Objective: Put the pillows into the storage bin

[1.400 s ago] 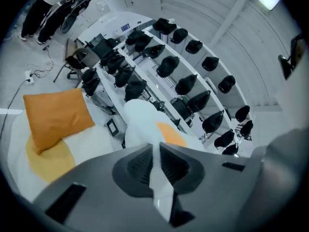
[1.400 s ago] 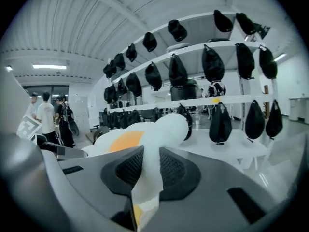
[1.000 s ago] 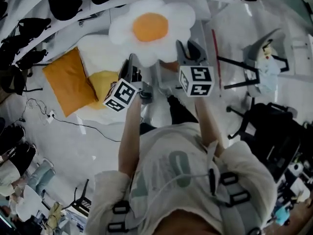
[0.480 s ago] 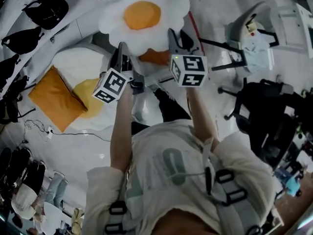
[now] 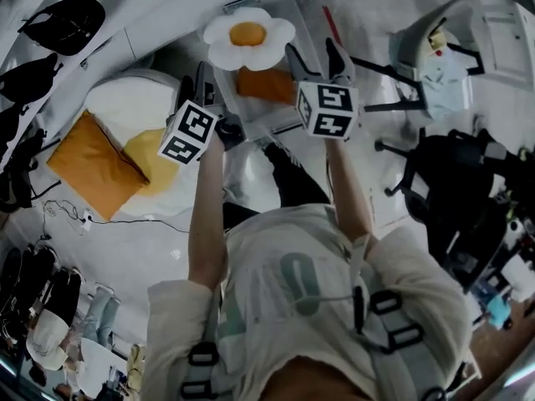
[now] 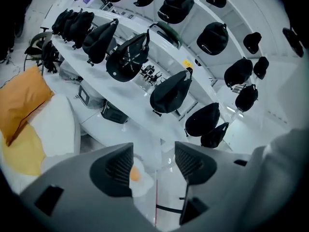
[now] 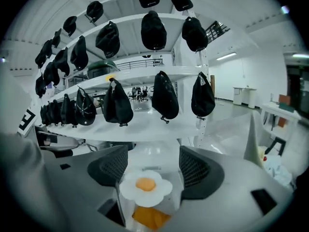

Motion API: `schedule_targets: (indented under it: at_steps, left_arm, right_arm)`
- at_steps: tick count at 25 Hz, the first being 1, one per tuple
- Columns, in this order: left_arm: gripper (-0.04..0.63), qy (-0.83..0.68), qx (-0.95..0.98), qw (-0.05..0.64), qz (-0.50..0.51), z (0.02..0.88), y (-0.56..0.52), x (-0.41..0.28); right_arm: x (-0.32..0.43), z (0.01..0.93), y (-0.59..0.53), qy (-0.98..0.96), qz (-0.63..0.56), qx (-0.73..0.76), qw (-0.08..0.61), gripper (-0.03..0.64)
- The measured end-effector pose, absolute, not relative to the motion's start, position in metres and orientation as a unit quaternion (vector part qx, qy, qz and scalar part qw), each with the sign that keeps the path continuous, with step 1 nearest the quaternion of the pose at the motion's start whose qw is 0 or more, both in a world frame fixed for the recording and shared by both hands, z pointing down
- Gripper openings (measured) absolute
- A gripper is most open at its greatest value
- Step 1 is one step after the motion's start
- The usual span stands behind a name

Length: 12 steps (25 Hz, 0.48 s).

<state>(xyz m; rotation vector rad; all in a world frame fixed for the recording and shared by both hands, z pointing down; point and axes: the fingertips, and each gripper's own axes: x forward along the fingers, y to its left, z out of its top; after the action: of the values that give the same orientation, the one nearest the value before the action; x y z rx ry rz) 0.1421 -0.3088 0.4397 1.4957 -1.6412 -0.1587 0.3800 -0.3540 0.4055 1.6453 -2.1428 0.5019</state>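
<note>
The white flower pillow with an orange centre (image 5: 248, 38) lies free over the clear storage bin (image 5: 280, 122), on top of an orange pillow (image 5: 266, 84) inside it. My left gripper (image 5: 194, 83) and right gripper (image 5: 314, 57) hover on either side, above the bin, their jaws opening with nothing pressed between them. Past its spread pads, the right gripper view (image 7: 147, 168) looks down on the flower pillow (image 7: 146, 187) and the orange pillow (image 7: 149, 217). Only an edge of the flower pillow (image 6: 139, 181) shows in the left gripper view (image 6: 153, 164). On the floor to the left lie an orange pillow (image 5: 90, 161) and a white-and-yellow egg pillow (image 5: 134, 111).
White shelves hung with black caps (image 6: 130, 57) run behind the bin. A white chair (image 5: 435, 48) and a black office chair (image 5: 468, 199) stand at the right. A cable (image 5: 109, 215) trails over the floor at the left.
Both grippers let go of the flower pillow, which dropped away from them onto the bin. The jaws went from shut on it to open.
</note>
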Motion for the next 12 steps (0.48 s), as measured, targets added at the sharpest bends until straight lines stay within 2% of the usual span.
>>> schedule_targets:
  at_steps: [6, 12]
  left_arm:
    - [0.250, -0.664, 0.602, 0.438, -0.068, 0.436, -0.303, 0.142]
    - [0.250, -0.677, 0.593, 0.428, -0.086, 0.422, -0.286, 0.127]
  right_arm:
    - [0.384, 0.411, -0.345, -0.767, 0.182, 0.581, 0.204, 0.301]
    - [0.355, 0.396, -0.336, -0.791, 0.168, 0.554, 0.196, 0.301]
